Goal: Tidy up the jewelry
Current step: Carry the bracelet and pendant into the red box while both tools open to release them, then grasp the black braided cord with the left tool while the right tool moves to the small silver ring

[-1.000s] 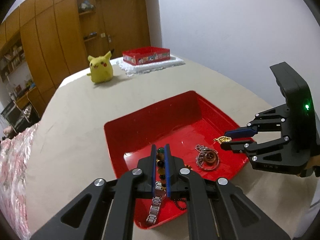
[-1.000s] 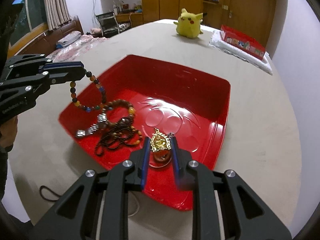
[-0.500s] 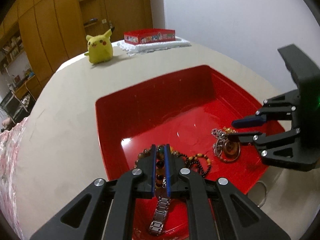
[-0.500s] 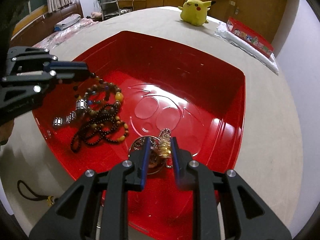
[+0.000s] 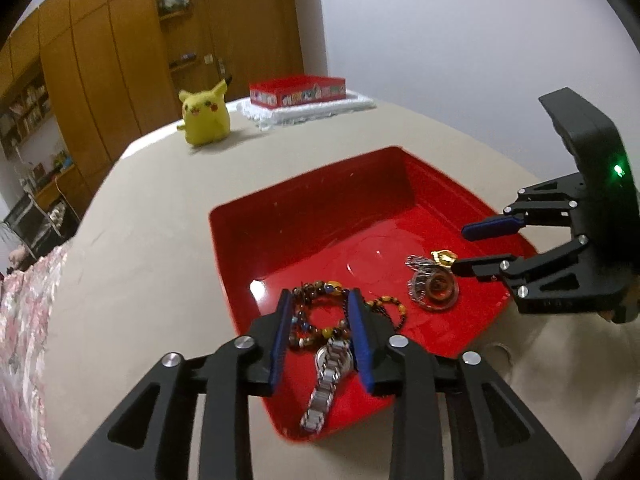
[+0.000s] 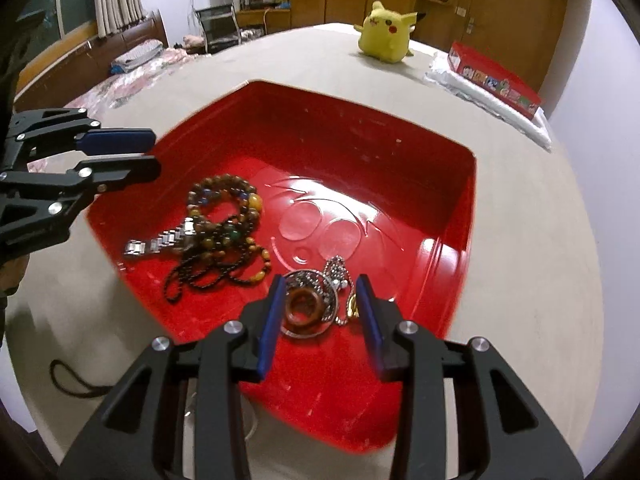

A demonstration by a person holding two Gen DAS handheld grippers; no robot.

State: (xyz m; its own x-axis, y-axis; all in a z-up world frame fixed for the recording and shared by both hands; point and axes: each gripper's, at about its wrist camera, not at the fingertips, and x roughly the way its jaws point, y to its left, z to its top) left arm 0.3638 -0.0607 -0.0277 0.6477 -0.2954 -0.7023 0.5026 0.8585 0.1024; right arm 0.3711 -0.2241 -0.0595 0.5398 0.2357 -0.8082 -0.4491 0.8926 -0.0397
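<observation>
Left wrist view: left hand-held gripper [image 5: 318,330] spread wide above the beads [image 5: 320,312] in the red tray [image 5: 280,220]; right hand-held gripper [image 6: 320,316] wide too, empty. Best clear upward, snagging no strands.

Each handheld gripper, the left gripper [image 5: 320,300] and the right gripper [image 6: 320,288], is a matte black frame of angular linkage arms with triangular cut-outs, joined by round silver screws at the pivots. Both carry two slim fingers [image 5: 280,328] faced with blue pads (the outer backs stay black). Seen from the left wrist view, the right gripper has a boxy black housing [image 5: 588,152] with a small lit green lamp [image 5: 618,169] and faint embossed lettering too small to read.
</observation>
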